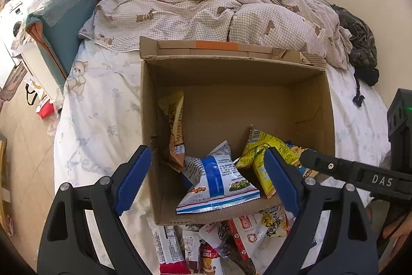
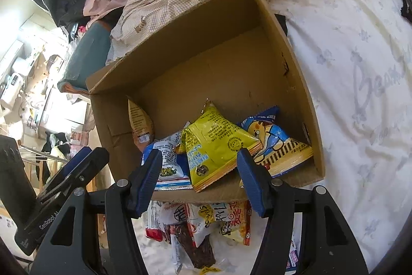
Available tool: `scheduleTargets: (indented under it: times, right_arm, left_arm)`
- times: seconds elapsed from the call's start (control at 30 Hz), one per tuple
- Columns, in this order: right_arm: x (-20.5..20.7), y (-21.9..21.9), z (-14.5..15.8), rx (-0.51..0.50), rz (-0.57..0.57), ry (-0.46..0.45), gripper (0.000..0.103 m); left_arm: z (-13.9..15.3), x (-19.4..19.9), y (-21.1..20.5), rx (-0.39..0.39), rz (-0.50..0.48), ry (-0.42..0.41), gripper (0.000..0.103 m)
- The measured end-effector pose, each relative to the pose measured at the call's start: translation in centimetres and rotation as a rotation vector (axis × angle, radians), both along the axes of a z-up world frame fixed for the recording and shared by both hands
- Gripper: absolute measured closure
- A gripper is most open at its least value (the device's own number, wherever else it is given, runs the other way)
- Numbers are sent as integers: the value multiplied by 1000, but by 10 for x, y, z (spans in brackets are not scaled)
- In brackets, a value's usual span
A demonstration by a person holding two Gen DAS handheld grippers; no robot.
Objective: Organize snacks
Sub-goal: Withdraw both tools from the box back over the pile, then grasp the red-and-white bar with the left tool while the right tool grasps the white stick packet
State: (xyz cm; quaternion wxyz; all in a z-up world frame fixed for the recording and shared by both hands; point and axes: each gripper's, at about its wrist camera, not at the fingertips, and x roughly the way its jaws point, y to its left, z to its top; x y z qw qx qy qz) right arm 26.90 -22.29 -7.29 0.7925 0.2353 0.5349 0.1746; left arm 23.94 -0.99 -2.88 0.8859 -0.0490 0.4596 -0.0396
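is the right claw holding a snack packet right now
No, the right claw is open and empty above the cardboard box's near edge, with the yellow packet lying loose inside.

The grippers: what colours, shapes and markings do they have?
Both the left gripper and the right gripper have black skeletal frames with silver rivets and ridged blue pads. White lettering reads "DAS" and "GenRobot". No sleeves or cables show.

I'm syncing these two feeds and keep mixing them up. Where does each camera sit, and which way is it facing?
Left wrist: on the left gripper, looking down into the cardboard box on the bed; its blue fingers and the right gripper's tip show.
Right wrist: on the right gripper, looking into the box from its near right; the left gripper shows at left.
Shared: box, yellow snack bag, blue-white bag, loose snack pile.
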Motion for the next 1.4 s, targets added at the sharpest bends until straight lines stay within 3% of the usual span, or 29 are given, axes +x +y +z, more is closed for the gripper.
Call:
scheduleTargets:
  times: [0.23,0.37,0.47,0.73,0.9,1.4]
  right_arm:
    - [-12,-6,14,5,-20,-40,40]
    - [-28,-12,28,2,-34,-74,40]
    - [-41,-18,37,3,-40,-92,34]
    - [-74,-34,42,-3,-63,-90,33]
    - [-91,-36,42,-18,-61,-94,32]
    - [-116,-54,24,-101,-77,-35,32]
  left_arm:
    - [10,-17,12,-10,38,-12,16]
    - [22,-34,18,1,32,-61,16]
    - [28,-49,24,16,45,-77,16]
    - [34,-80,42,-49,71,-73,16]
    - [36,-98,48,-59,96,-81,6]
    - [10,-127,46,-41,133,15,6]
